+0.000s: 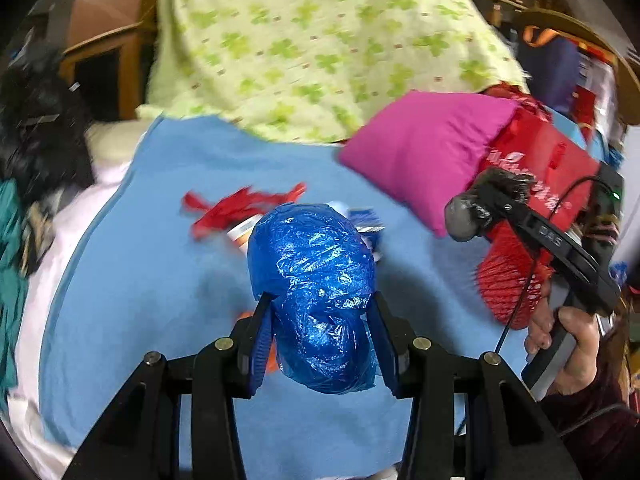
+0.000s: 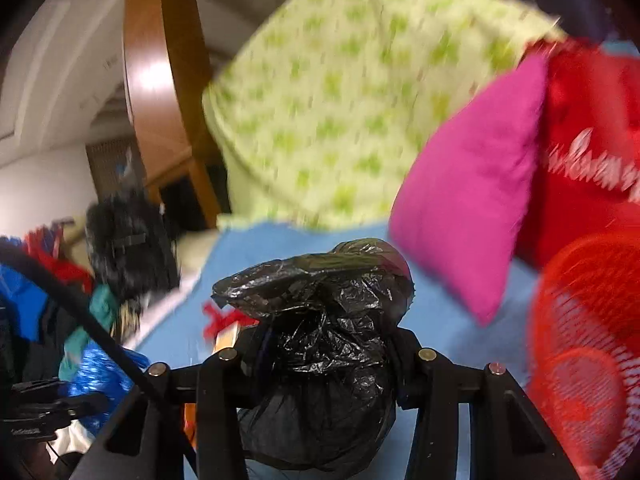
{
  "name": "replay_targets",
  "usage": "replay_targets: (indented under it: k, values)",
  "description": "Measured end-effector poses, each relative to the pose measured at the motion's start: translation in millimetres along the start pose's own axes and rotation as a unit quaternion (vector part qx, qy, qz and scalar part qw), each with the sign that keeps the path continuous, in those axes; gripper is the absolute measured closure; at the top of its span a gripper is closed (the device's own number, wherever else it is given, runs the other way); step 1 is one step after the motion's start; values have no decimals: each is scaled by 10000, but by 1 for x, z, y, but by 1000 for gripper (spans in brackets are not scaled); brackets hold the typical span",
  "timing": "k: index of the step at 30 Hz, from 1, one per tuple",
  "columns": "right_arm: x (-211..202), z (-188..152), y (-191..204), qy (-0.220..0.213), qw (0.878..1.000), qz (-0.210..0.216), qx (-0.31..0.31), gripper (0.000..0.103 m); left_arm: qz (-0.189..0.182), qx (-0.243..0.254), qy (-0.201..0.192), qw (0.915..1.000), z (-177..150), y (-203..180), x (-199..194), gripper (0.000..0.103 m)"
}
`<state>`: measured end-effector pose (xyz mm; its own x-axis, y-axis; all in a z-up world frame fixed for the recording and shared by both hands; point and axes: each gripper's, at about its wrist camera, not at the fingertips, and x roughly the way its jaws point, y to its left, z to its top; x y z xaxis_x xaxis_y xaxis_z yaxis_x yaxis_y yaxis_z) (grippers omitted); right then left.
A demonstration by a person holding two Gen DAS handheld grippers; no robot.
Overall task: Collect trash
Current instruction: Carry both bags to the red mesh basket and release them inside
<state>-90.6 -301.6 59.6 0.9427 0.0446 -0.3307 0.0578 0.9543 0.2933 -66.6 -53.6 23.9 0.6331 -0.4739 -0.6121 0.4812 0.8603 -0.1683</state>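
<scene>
Above a light blue blanket (image 1: 132,264) spread over a bed, two balled-up plastic bags are held, one in each gripper.

Seen from the left wrist camera, a crumpled blue plastic bag (image 1: 316,292) is clamped between the blue pads of the left gripper (image 1: 320,320); the pads press into its sides and the bag bulges out above and below them. Just behind the bag, on the blanket, a strip of red plastic (image 1: 236,210) and some small packaging are partly hidden. Farther back, a pale green quilt with a clover pattern (image 1: 304,48) is draped over something tall, and a magenta pillow (image 1: 420,152) leans against a red bag with white lettering (image 1: 548,160). At the right edge, the right gripper is seen from the side, carried by a hand (image 1: 568,344), with a dark grey bundle at its tip and a red mesh item (image 1: 508,284) behind it.

Seen from the right wrist camera, a crumpled black plastic bag (image 2: 320,340) is gripped by the right gripper (image 2: 324,344); its fingers are largely covered by the bag, which swells above and below them. The picture is blurred. The green quilt (image 2: 340,112), magenta pillow (image 2: 472,208) and red mesh (image 2: 588,352) are seen beyond, and dark clothing (image 2: 128,240) is piled at the left, beside a wooden frame (image 2: 160,80).
</scene>
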Motion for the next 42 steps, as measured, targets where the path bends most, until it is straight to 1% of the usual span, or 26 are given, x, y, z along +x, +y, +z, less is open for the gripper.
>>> replay_targets:
  k: [4, 6, 9, 10, 12, 15, 17, 19, 22, 23, 24, 25, 26, 27, 28, 29, 32, 34, 38, 40, 42]
  values:
    - [-52, 15, -24, -744, 9967, -309, 73, 54, -387, 386, -148, 9984, 31, -43, 2, 55]
    - [-76, 19, -41, -1028, 9932, -502, 200, 54, -686, 657, -251, 9952, 50, -74, 5, 55]
    - [-108, 20, -72, -1262, 9878, -773, 496, 54, -1120, 939, -286, 9888, 73, -114, 13, 55]
    - [-119, 21, -84, -1333, 9843, -972, 622, 54, -1246, 1006, -279, 9867, 78, -127, 16, 55]
    - [-133, 19, -103, -1364, 9799, -1232, 778, 53, -1557, 1168, -254, 9806, 89, -157, 26, 55]
    - [-153, 11, -139, -1343, 9699, -1621, 1224, 52, -1811, 1403, -186, 9732, 96, -199, 40, 55]
    - [-167, 5, -161, -1285, 9649, -1723, 1508, 52, -1984, 1497, -70, 9686, 98, -223, 52, 55]
    - [-173, 1, -178, -1199, 9591, -1853, 1771, 52, -2113, 1636, 56, 9636, 97, -247, 64, 54]
    - [-164, 7, -201, -1081, 9548, -1890, 2024, 52, -2172, 1816, 205, 9589, 90, -273, 77, 54]
    - [-165, 6, -206, -1048, 9527, -1875, 2148, 49, -2157, 1881, 244, 9579, 87, -279, 80, 53]
    - [-165, 6, -209, -1017, 9518, -1855, 2221, 43, -2093, 1944, 289, 9579, 85, -286, 87, 49]
    - [-165, 4, -211, -984, 9506, -1843, 2294, 41, -2037, 1985, 315, 9582, 82, -288, 91, 45]
    - [-162, 6, -215, -984, 9489, -1807, 2392, 37, -1946, 2019, 327, 9593, 80, -291, 96, 42]
    - [-164, 4, -213, -999, 9479, -1804, 2427, 36, -1885, 2016, 333, 9606, 80, -292, 99, 36]
    - [-164, 6, -212, -1015, 9478, -1800, 2429, 34, -1840, 1995, 333, 9619, 80, -291, 100, 34]
    - [-164, 6, -212, -1026, 9482, -1788, 2417, 30, -1828, 1953, 325, 9630, 81, -288, 100, 34]
    - [-163, 6, -204, -1073, 9511, -1746, 2310, 30, -1814, 1795, 211, 9666, 82, -269, 90, 34]
    - [-164, 7, -197, -1157, 9535, -1690, 2212, 30, -1708, 1719, 64, 9702, 83, -250, 80, 32]
    - [-162, 14, -171, -1456, 9604, -1474, 1863, 30, -1253, 1447, -234, 9812, 83, -188, 54, 30]
    - [-160, 17, -156, -1575, 9636, -1350, 1688, 30, -899, 1243, -372, 9875, 80, -146, 39, 29]
    - [-157, 20, -135, -1727, 9675, -1183, 1419, 30, -429, 951, -469, 9934, 73, -94, 23, 28]
